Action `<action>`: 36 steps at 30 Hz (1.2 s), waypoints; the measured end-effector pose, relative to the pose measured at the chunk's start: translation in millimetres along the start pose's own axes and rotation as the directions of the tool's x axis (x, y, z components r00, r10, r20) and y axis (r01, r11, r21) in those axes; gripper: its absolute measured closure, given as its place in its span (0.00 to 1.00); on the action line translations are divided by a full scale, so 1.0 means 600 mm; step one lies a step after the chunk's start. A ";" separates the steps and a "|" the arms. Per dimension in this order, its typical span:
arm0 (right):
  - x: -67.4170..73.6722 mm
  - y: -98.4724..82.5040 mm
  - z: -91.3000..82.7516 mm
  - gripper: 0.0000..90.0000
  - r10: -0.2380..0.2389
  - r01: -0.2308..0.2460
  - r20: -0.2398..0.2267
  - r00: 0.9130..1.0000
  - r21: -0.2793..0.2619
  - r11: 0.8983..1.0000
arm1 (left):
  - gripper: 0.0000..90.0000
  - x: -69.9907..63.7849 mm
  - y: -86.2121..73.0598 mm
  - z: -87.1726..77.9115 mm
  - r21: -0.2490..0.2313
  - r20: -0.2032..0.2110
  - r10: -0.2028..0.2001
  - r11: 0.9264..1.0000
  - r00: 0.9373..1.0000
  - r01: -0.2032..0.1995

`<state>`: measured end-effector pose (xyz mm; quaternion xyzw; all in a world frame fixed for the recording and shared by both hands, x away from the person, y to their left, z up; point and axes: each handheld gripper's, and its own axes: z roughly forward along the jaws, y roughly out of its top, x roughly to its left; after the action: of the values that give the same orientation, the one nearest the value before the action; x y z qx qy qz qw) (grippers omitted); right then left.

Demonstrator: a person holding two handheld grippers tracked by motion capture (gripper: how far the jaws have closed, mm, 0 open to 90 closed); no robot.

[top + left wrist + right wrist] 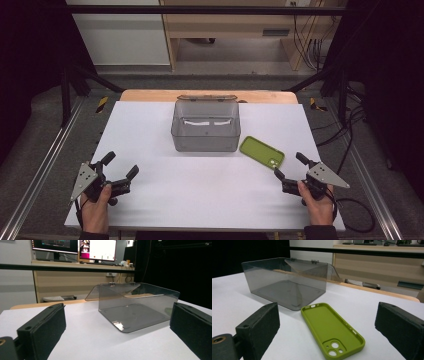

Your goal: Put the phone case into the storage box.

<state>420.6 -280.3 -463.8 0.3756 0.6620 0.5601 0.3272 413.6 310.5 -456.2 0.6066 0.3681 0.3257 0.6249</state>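
The soft, light, bendy green silicone phone case (332, 331) lies open-side up just right of the smoky clear plastic box (205, 127); pinching one long rim looks best. The left gripper (120, 172) and right gripper (288, 166) rest with jaws apart, empty.

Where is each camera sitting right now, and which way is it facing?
High view: above the person's side, looking forward and down; both hands, left tool and right tool show.
Left gripper view: rides the left tool, faces the grey box between open jaws.
Right gripper view: rides the right tool, faces the green phone case.
All share the box.
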 end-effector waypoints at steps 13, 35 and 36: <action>-0.009 -0.009 0.004 0.05 0.053 -0.062 0.075 0.996 0.118 0.991 | 0.01 0.004 -0.005 0.005 0.055 -0.070 0.008 0.998 0.998 -0.004; 0.022 0.062 0.102 0.15 -0.045 0.040 -0.001 0.999 0.501 0.865 | 0.01 0.002 -0.008 0.008 0.078 -0.107 -0.023 0.996 0.994 0.031; 0.021 0.068 0.109 0.19 -0.037 0.035 -0.006 0.999 0.514 0.857 | 0.01 0.002 -0.008 0.009 0.079 -0.107 -0.026 0.996 0.994 0.035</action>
<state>475.2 -233.5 -434.1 0.4381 0.7935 0.3562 0.2270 418.3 308.5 -461.2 0.6075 0.4226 0.3328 0.5845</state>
